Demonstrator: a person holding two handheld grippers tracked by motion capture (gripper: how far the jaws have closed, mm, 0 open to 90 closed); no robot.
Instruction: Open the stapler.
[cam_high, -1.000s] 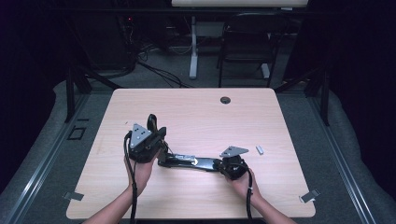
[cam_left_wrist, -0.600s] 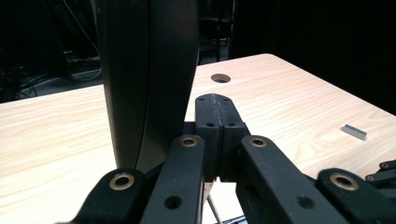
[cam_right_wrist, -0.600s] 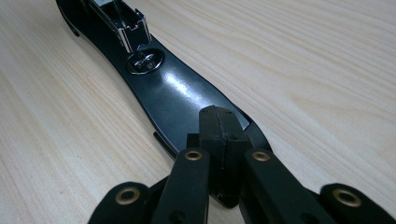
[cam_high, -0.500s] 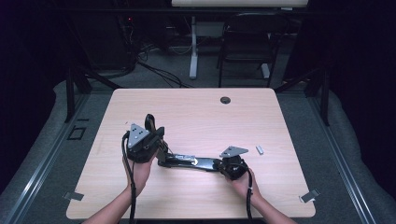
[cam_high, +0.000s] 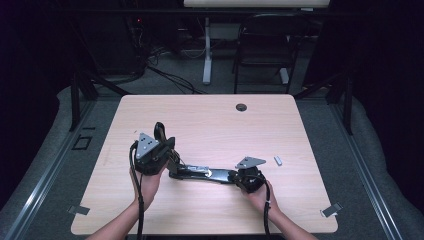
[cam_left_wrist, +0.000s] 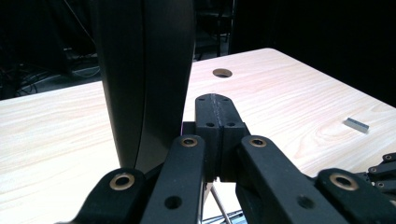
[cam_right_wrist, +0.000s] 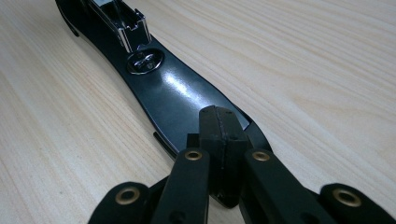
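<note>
While one wooden desk (cam_high: 210, 120) carries everything, a single opened black stapler (cam_high: 207, 173) lies between two grippers: the left gripper (cam_high: 172, 159) is clenched at its raised arm, the right gripper (cam_high: 239, 177) clenched over its base end. One small grey block (cam_high: 278, 160) lies nearby.

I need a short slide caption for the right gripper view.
Right gripper, fingers shut, resting over the base of an opened black stapler on a wooden table.

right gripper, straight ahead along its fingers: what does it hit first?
The open black stapler. The right gripper is shut, its fingers low over the stapler's glossy base and pointing along it toward the metal staple channel. Whether the fingers already touch the base is unclear.
</note>
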